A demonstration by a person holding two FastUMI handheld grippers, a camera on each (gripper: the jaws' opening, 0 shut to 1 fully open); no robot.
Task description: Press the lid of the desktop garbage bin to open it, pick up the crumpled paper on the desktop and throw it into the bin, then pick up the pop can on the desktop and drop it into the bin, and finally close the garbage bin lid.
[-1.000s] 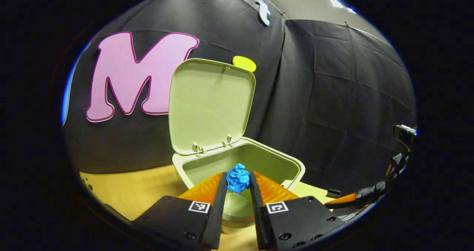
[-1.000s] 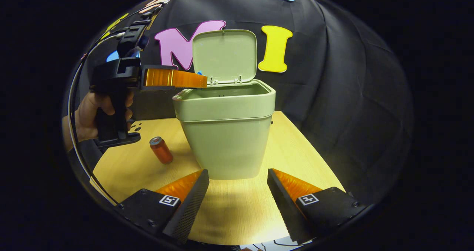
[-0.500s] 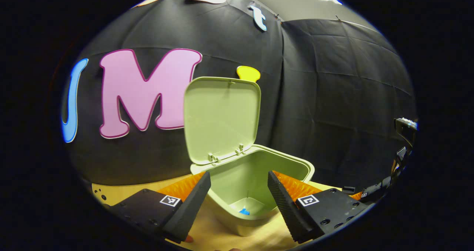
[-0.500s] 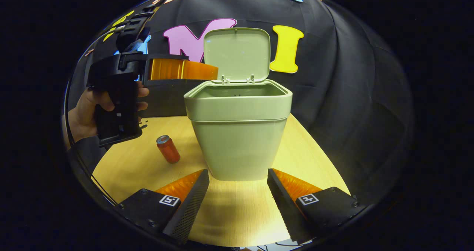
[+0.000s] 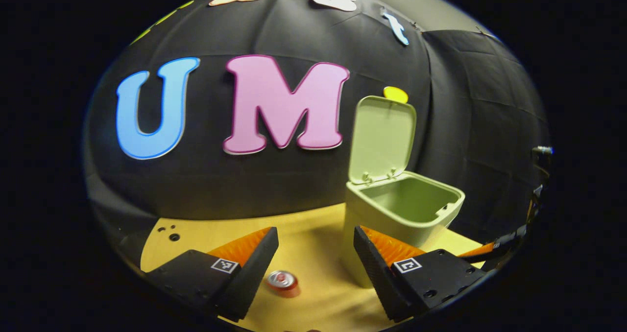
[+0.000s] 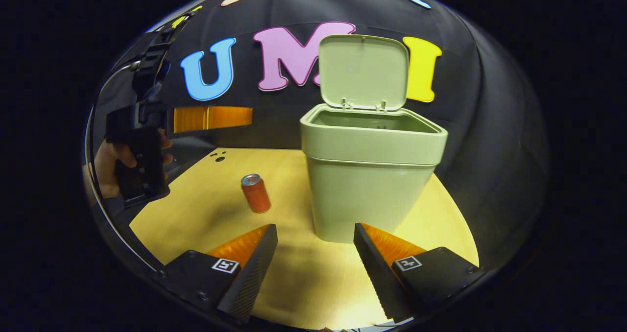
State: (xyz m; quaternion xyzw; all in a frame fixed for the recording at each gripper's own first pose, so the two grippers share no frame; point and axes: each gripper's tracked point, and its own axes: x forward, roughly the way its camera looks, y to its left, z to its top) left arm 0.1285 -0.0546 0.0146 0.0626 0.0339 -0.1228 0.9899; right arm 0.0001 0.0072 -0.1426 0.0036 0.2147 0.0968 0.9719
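In the left gripper view the left gripper [image 5: 316,234] stands wide open at the bottom of the frame with nothing between its fingers; the pop can [image 5: 282,282] stands upright on the counter [image 5: 313,239] low in the gap between them. The garbage bin [image 5: 399,214] sits right of centre, its lid [image 5: 382,138] raised upright. In the right gripper view the right gripper [image 6: 316,231] is likewise spread wide and holds nothing, low in the frame. Beyond it the bin fills the centre right, the can stands just left of it, apart, and at far left a hand [image 6: 105,168] holds the other gripper above the counter.
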